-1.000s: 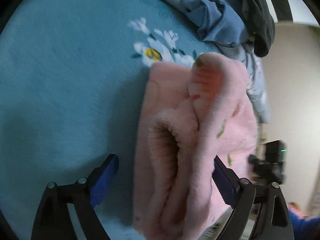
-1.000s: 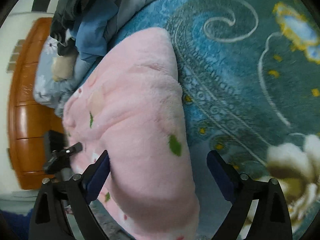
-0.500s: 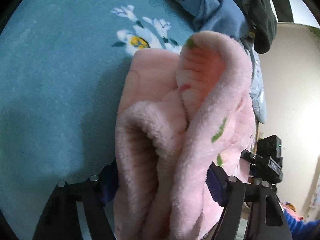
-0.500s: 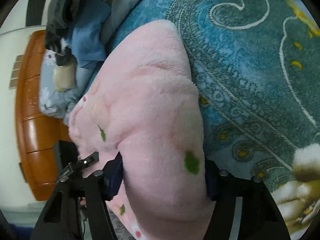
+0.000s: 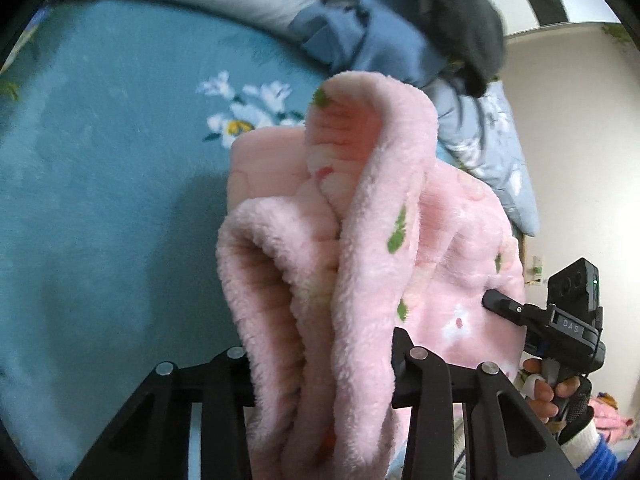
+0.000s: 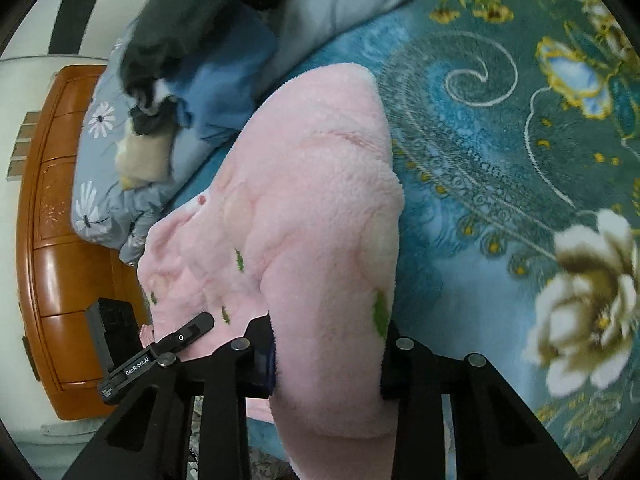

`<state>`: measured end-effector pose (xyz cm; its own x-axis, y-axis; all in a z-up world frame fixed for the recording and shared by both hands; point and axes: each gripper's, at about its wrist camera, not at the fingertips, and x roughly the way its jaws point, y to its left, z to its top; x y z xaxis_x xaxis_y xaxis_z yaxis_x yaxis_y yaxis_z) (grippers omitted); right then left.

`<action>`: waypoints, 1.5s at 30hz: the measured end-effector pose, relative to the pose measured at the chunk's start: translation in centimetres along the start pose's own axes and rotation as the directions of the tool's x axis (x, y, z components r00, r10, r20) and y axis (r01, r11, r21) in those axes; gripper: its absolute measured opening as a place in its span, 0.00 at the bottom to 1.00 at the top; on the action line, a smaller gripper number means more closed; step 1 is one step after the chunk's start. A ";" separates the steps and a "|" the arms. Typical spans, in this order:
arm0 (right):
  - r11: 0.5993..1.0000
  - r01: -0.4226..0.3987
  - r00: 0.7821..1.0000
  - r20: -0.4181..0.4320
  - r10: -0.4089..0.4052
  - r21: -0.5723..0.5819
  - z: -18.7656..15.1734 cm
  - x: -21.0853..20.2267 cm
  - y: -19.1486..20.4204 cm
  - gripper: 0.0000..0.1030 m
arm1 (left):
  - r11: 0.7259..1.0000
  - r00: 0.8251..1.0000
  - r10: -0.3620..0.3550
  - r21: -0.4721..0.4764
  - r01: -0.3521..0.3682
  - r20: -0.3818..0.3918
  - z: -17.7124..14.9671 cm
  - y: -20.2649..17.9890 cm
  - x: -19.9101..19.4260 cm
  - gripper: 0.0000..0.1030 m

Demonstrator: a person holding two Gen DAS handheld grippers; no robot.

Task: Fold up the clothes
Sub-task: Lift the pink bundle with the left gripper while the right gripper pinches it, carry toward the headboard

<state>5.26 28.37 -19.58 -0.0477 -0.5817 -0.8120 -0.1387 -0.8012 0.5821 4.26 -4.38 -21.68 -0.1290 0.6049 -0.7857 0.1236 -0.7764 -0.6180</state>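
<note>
Both grippers have just been closing and are now pinching the pink fleece garment (image 5: 360, 240): the left gripper (image 5: 320, 364) one bunched edge, the right gripper (image 6: 326, 350) another (over the teal floral blanket (image 6: 500, 160)).

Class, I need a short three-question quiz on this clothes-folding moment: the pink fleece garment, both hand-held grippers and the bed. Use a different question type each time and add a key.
1. True or false: the left hand-held gripper has its jaws closed on a bunched fold of the pink fleece garment.
2. Multiple choice: the right hand-held gripper grips A) the blue garment, B) the pink fleece garment, C) nothing.
3. Fill in: under the pink garment lies a teal blanket patterned with ____.

Key: 1 true; both grippers' jaws have just been closing, with fleece pinched between them. 2 B. 3 flowers.
</note>
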 end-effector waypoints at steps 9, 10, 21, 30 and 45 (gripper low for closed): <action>0.995 -0.013 1.000 -0.007 0.012 -0.103 -3.4 -4.4 8.0 0.33 | 1.000 0.995 -0.010 0.000 0.010 0.102 -4.1 -1.2 -10.8 0.40; 0.992 -0.018 1.000 -0.018 0.015 -0.128 -3.4 -4.4 9.2 0.33 | 1.000 0.992 -0.007 -0.015 0.009 0.122 -4.6 -1.1 -11.9 0.40; 0.843 -0.166 0.972 -0.229 0.053 -0.512 -3.2 -0.7 23.7 0.33 | 0.943 0.900 0.154 -0.334 -0.010 0.408 -13.2 -0.9 -22.0 0.40; 0.637 -0.285 0.918 -0.396 -0.035 -0.717 -7.7 5.5 37.0 0.33 | 0.834 0.778 0.292 -0.546 0.077 0.557 -19.9 4.6 -30.0 0.41; 0.430 -0.277 0.822 -0.444 -0.356 -0.859 -13.1 25.7 52.2 0.33 | 0.666 0.738 0.329 -0.699 0.260 0.589 -20.9 22.6 -30.8 0.41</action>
<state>9.75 -30.26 -9.47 0.4492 -0.2555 -0.8561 0.8032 -0.3041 0.5122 31.64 -36.91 -11.99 -0.6340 0.0867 -0.7685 0.7363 -0.2360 -0.6341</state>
